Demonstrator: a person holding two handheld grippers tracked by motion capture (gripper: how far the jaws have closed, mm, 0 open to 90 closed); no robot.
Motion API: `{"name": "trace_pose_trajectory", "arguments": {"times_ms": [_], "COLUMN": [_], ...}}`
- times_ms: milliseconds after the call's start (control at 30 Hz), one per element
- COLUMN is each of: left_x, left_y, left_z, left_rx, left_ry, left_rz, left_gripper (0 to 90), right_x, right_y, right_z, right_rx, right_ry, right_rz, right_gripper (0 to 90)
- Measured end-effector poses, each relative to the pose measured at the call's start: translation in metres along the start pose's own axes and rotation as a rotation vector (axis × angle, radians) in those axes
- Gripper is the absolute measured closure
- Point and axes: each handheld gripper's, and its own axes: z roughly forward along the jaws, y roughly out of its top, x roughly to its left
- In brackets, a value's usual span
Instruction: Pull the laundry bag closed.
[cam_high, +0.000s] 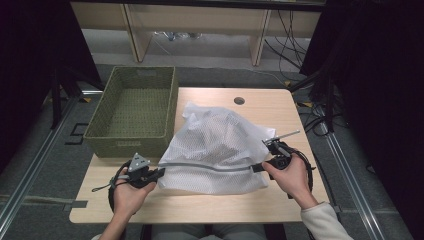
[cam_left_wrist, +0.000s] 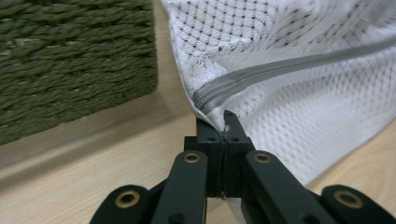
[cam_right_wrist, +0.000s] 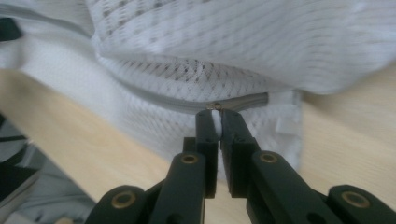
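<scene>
A white mesh laundry bag (cam_high: 212, 150) is lying on the wooden table (cam_high: 260, 205) beside the woven basket (cam_high: 135, 112), looking light, limp and slippery. The left gripper (cam_left_wrist: 224, 122) is pinching the corner at the grey zipper's (cam_left_wrist: 280, 65) end. The right gripper (cam_right_wrist: 215, 114) is clamping what looks like the zipper pull (cam_right_wrist: 215, 106), the best places to hold it.

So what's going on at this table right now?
A person works a white mesh laundry bag on a wooden table with two handheld grippers. The left gripper is clamped on the bag's corner at one end of the grey zipper. The right gripper pinches the bag at the zipper's other end. A green woven basket sits alongside.
</scene>
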Motion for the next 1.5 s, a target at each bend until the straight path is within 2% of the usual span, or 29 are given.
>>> {"name": "trace_pose_trajectory", "arguments": {"times_ms": [33, 67, 100, 133, 167, 200, 333, 433, 500, 533, 567, 600, 633, 667, 700, 733, 833, 867, 1000, 1033, 1067, 1167, 1267, 1500], "left_x": [0.001, 0.000, 0.002, 0.001, 0.001, 0.002, 0.005, 0.007, 0.009, 0.010, 0.011, 0.012, 0.013, 0.013, 0.014, 0.014, 0.017, 0.019, 0.020, 0.021, 0.021, 0.021, 0.020, 0.019], "left_y": [0.000, -0.001, -0.001, -0.002, -0.002, -0.002, -0.003, -0.003, -0.004, -0.004, -0.005, -0.005, -0.005, -0.006, -0.006, -0.006, -0.006, -0.006, -0.006, -0.006, -0.006, -0.006, -0.006, -0.006], "left_z": [0.000, 0.001, -0.001, -0.001, 0.000, 0.001, -0.001, -0.002, -0.003, -0.003, -0.003, -0.004, -0.005, -0.005, -0.005, -0.005, -0.007, -0.008, -0.010, -0.011, -0.011, -0.011, -0.011, -0.012], "left_rx": [0.009, 0.000, 0.025, 0.022, 0.015, 0.007, 0.018, -0.005, 0.003, -0.008, -0.002, -0.007, -0.002, -0.008, -0.007, -0.012, 0.001, -0.013, -0.008, -0.008, -0.009, -0.009, -0.010, -0.019], "left_ry": [-0.005, -0.008, -0.004, 0.002, 0.002, -0.009, 0.000, -0.002, 0.005, 0.000, 0.001, 0.000, 0.008, 0.009, 0.009, 0.016, 0.027, 0.020, 0.031, 0.031, 0.029, 0.030, 0.027, 0.022], "left_rz": [0.013, 0.001, 0.024, 0.012, 0.009, 0.001, -0.002, -0.023, -0.018, -0.025, -0.036, -0.039, -0.035, -0.043, -0.043, -0.053, -0.039, -0.061, -0.065, -0.056, -0.054, -0.055, -0.064, -0.065], "left_gripper": [88.8, 88.8, 88.8, 88.8, 88.8, 88.8, 88.8, 88.8, 88.8, 88.8, 88.8, 88.8, 88.8, 88.8, 88.8, 88.8, 88.8, 88.8, 88.8, 88.8, 88.8, 88.8, 88.8, 88.8], "right_x": [0.002, 0.002, 0.003, 0.001, 0.002, 0.001, -0.002, -0.005, -0.008, -0.009, -0.010, -0.013, -0.013, -0.013, -0.013, -0.014, -0.015, -0.014, -0.011, -0.012, -0.017, -0.016, -0.016, -0.021], "right_y": [0.000, 0.001, 0.001, 0.002, 0.002, 0.003, 0.006, 0.007, 0.008, 0.008, 0.008, 0.008, 0.008, 0.008, 0.008, 0.008, 0.010, 0.010, 0.011, 0.011, 0.010, 0.010, 0.010, 0.006], "right_z": [0.004, 0.007, 0.012, 0.017, 0.021, 0.025, 0.039, 0.044, 0.046, 0.048, 0.050, 0.051, 0.053, 0.053, 0.053, 0.052, 0.052, 0.050, 0.049, 0.050, 0.051, 0.051, 0.046, 0.036], "right_rx": [0.017, 0.024, 0.033, 0.040, 0.056, 0.066, 0.088, 0.093, 0.105, 0.107, 0.120, 0.107, 0.111, 0.116, 0.127, 0.122, 0.131, 0.135, 0.145, 0.135, 0.095, 0.103, 0.098, 0.081], "right_ry": [0.005, 0.002, 0.001, 0.001, -0.003, -0.005, -0.020, -0.024, -0.028, -0.051, -0.047, -0.048, -0.075, -0.076, -0.072, -0.072, -0.089, -0.081, -0.084, -0.088, -0.095, -0.103, -0.121, -0.130], "right_rz": [-0.003, -0.010, -0.005, -0.028, -0.006, -0.010, -0.037, -0.030, -0.018, -0.006, 0.009, -0.017, 0.000, -0.001, 0.025, 0.020, 0.028, 0.071, 0.102, 0.079, 0.009, 0.011, 0.036, 0.040], "right_gripper": [87.1, 87.1, 87.1, 87.0, 87.1, 87.1, 87.1, 87.1, 87.1, 87.1, 87.1, 87.1, 87.1, 87.0, 87.1, 87.1, 87.1, 87.1, 87.1, 87.0, 87.0, 87.0, 87.0, 87.0]}}
